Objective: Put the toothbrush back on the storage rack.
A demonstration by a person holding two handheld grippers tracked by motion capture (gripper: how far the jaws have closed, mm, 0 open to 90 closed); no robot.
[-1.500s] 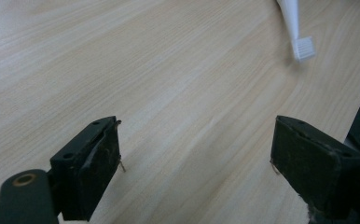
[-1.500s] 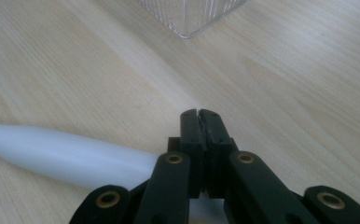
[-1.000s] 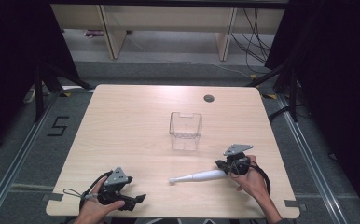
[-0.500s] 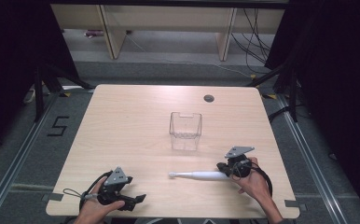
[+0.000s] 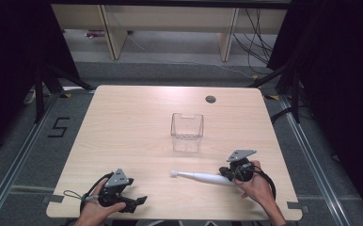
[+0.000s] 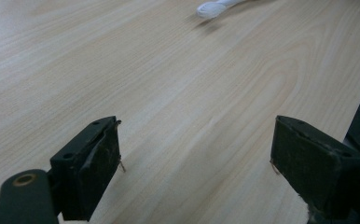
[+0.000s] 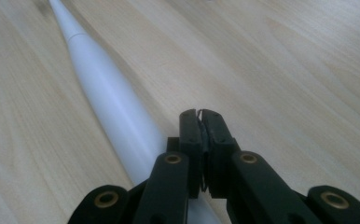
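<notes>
Bench: a pale wood-grain bench (image 5: 137,122) with a small dark round grommet hole (image 5: 210,99) near its far edge, seen from the high view.

Landmark: a clear, square plastic container (image 5: 187,131), open at the top, stands upright about mid-bench, nearer than the hole.

Toothbrush: a long white plastic electric toothbrush (image 5: 201,177) lies flat on the bench, nearer the person than the clear container and a little to its right; its slim head end points left and its thick handle end runs in under the right tool. It is well apart from the container.

Right tool: the right tool (image 5: 231,172), in the person's right hand (image 5: 257,188), sits low over the bench, nearer than the container and to its right, at the toothbrush's handle end. In the right gripper view its two black jaws are pressed together with no gap and nothing between them (image 7: 200,116); the white toothbrush (image 7: 108,102) lies just beside them, passing under the tool's body, not gripped.

Left tool: the left tool (image 5: 139,201), in the left hand (image 5: 97,212), rests by the bench's near edge, nearer than the container and to its left, well apart from it. In the left gripper view its jaws stand wide (image 6: 194,163), bare wood between them; the toothbrush's head (image 6: 213,8) shows far ahead.
</notes>
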